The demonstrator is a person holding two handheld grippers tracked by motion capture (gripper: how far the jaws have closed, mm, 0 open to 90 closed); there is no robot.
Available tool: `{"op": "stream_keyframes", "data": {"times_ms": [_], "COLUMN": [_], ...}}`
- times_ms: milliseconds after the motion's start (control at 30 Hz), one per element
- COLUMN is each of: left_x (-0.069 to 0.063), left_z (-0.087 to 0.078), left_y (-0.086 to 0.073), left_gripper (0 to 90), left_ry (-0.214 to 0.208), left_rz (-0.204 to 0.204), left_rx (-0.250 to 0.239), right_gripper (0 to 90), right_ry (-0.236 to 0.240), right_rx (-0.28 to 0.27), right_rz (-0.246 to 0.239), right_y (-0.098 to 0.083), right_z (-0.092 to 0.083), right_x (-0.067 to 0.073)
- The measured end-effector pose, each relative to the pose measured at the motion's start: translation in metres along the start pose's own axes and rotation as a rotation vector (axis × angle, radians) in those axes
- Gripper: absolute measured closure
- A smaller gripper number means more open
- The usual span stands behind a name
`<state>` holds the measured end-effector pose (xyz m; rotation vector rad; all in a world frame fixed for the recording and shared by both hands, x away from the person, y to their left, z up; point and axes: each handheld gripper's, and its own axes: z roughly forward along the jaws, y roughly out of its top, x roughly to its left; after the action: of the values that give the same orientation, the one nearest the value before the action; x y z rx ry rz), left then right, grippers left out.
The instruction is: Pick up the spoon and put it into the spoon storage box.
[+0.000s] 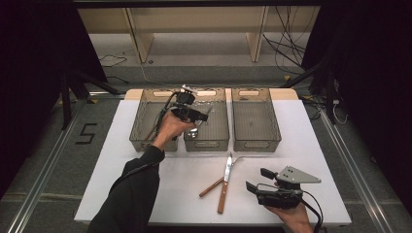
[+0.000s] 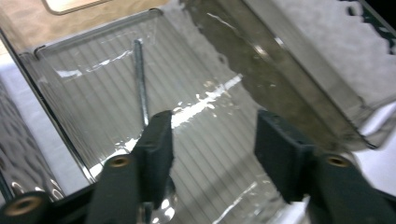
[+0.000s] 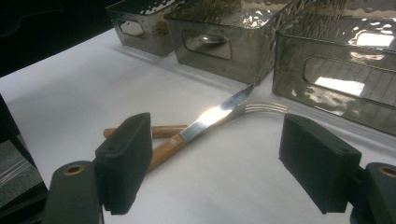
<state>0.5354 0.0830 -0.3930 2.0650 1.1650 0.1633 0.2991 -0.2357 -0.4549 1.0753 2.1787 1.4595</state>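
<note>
Tongs in your left hand (image 1: 203, 116) hang open over the middle bin (image 1: 218, 138); the spoon (image 2: 140, 88) lies inside, let go. Your right tongs (image 3: 224, 168) wait open near the knife (image 3: 205, 123) and fork (image 3: 261, 108) on the tabletop (image 1: 145, 184).

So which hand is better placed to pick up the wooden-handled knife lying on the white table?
Right. The right gripper sits open just short of the wooden-handled knife, jaws facing it. The left gripper is over the middle smoky plastic bin.

A metal spoon (image 2: 140, 79) lies flat on the ribbed floor of the middle clear bin (image 1: 218, 138), its thin handle pointing toward the bin's far end, its bowl (partly hidden, shiny) at the near end wall.
</note>
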Motion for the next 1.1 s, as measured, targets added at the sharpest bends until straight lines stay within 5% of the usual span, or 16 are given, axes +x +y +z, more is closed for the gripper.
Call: {"op": "stream_keyframes", "data": {"times_ms": [467, 800, 1100], "left_x": [-0.031, -0.044, -0.05], "left_z": [-0.043, -0.06, -0.066], "left_y": [-0.041, -0.084, -0.113], "left_gripper": [29.5, 26.4, 24.4], "left_ry": [-0.057, -0.069, -0.074], "left_rz": [0.025, 0.066, 0.061], "left_rx": [-0.094, -0.094, -0.107], "right_gripper": [26.2, 26.3, 26.3], "right_ry": [-0.001, -0.003, -0.009], "right_rx": [0.012, 0.012, 0.018], "right_rz": [0.003, 0.008, 0.004], "right_y": [0.0, -0.001, -0.001], "right_z": [0.002, 0.003, 0.004], "right_x": [0.002, 0.003, 0.005]}}
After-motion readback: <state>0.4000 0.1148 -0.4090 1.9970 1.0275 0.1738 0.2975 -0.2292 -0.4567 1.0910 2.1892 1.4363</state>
